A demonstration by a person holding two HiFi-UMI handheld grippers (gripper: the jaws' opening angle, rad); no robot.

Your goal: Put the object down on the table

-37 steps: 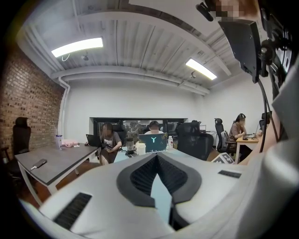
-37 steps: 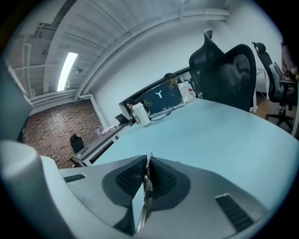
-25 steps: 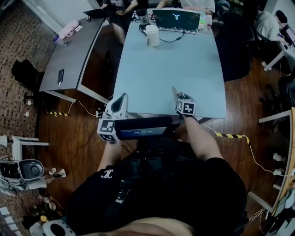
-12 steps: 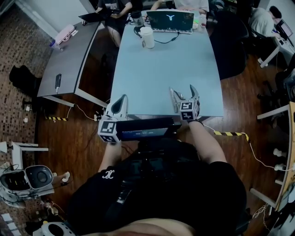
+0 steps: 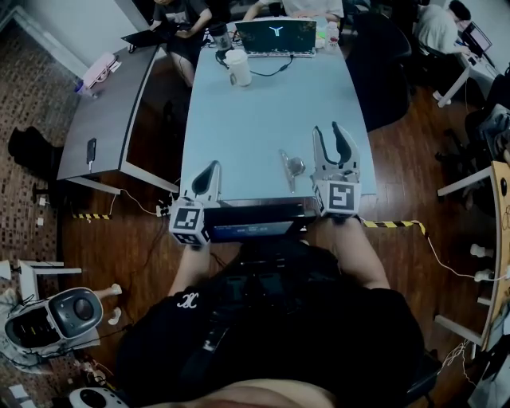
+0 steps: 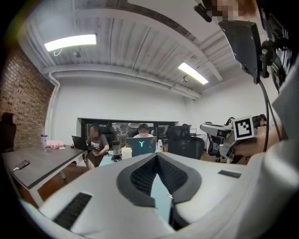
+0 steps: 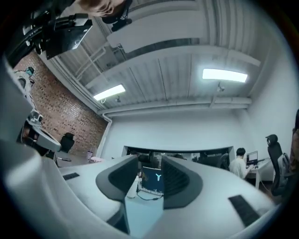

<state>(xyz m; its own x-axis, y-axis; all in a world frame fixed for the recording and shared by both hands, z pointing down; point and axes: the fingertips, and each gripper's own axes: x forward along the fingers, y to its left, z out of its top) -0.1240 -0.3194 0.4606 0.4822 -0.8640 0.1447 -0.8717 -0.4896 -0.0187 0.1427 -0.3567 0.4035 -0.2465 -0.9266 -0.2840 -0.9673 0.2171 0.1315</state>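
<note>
Object on table, laptop and cup behind

Setting: open-plan office.

Landmark: the long pale worktop.
- At its far end: an open laptop with a lit logo and a white cup near it. Seated people work at that end.
- Left of it: a second grey worktop carrying a phone and a pink item.
- Right of it: a black swivel chair. Beyond the chair, a person sits at another desk.
- Around it: dark wood floor, with patterned carpet further left.
- From the left gripper view: a brick wall to its left and a ribbed ceiling with strip lights above it.
</note>
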